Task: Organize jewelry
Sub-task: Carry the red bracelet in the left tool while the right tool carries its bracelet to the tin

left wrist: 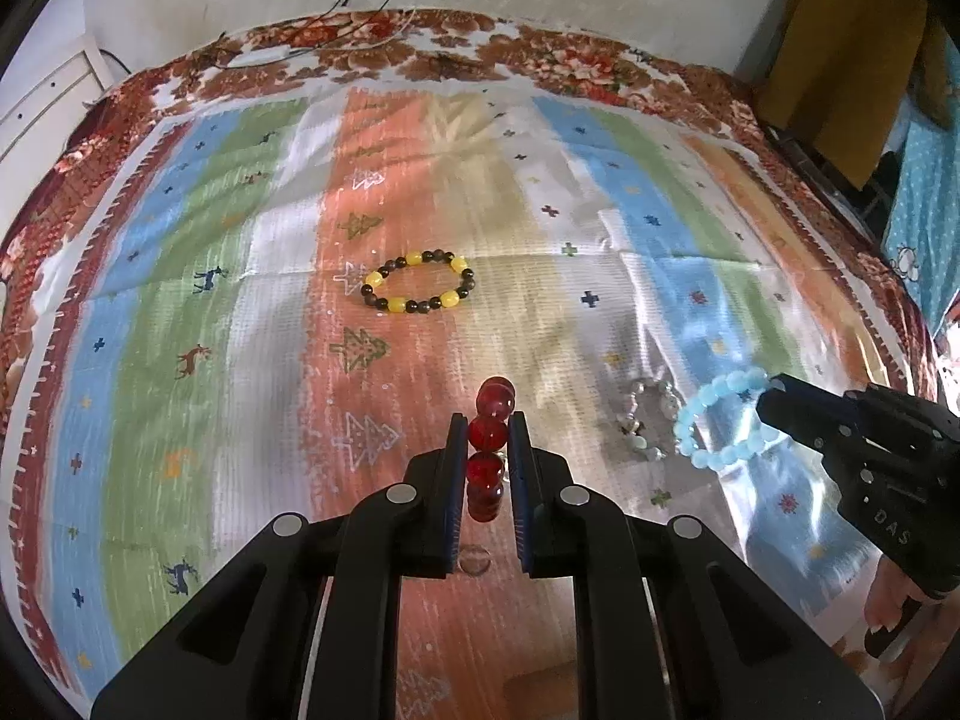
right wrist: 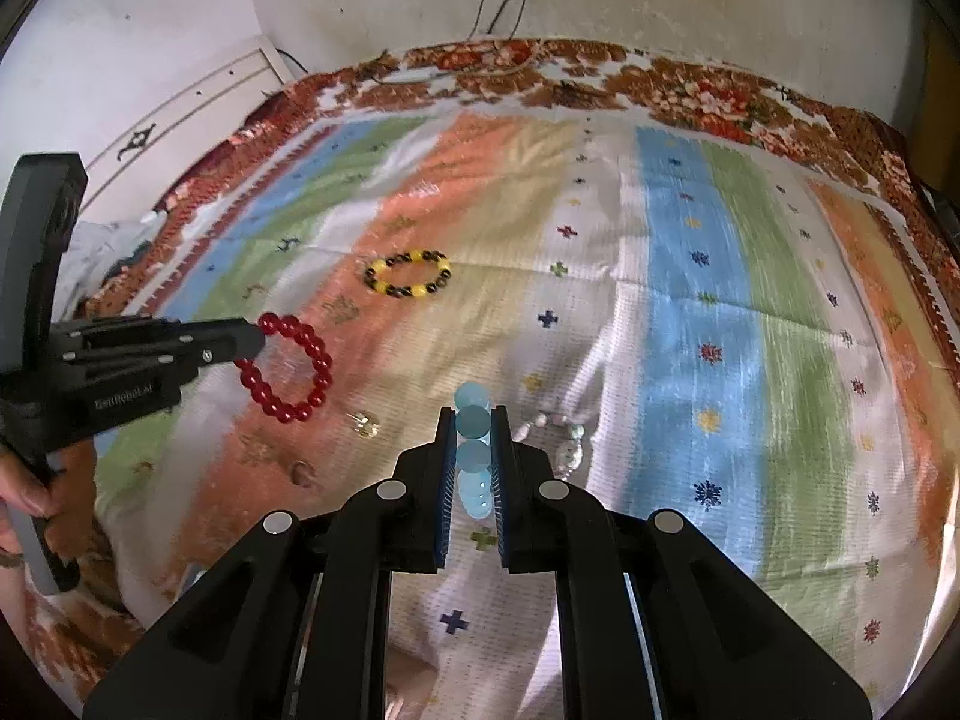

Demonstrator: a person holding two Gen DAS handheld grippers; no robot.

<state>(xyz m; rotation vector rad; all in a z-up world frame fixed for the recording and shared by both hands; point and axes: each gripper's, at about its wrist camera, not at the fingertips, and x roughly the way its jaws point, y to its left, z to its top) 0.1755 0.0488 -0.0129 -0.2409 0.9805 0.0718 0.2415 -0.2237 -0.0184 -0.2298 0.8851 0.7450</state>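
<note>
My left gripper (left wrist: 487,420) is shut on a red bead bracelet (left wrist: 489,450), which hangs edge-on between its fingers above the striped cloth. In the right wrist view the same red bracelet (right wrist: 291,367) shows as a full ring at the tip of the left gripper (right wrist: 258,339). My right gripper (right wrist: 471,417) is shut on a light blue bead bracelet (right wrist: 474,456); from the left wrist view this blue bracelet (left wrist: 717,420) hangs from the right gripper (left wrist: 771,399). A yellow and black bead bracelet (left wrist: 418,281) (right wrist: 409,275) lies flat on the cloth farther off.
A pale, clear bead bracelet (left wrist: 645,417) (right wrist: 564,438) lies on the cloth under the right gripper. A small ring (right wrist: 366,423) and another small piece (right wrist: 303,471) lie near the front. A floral blanket (left wrist: 420,42) borders the striped cloth (left wrist: 240,300); cables hang on the wall behind.
</note>
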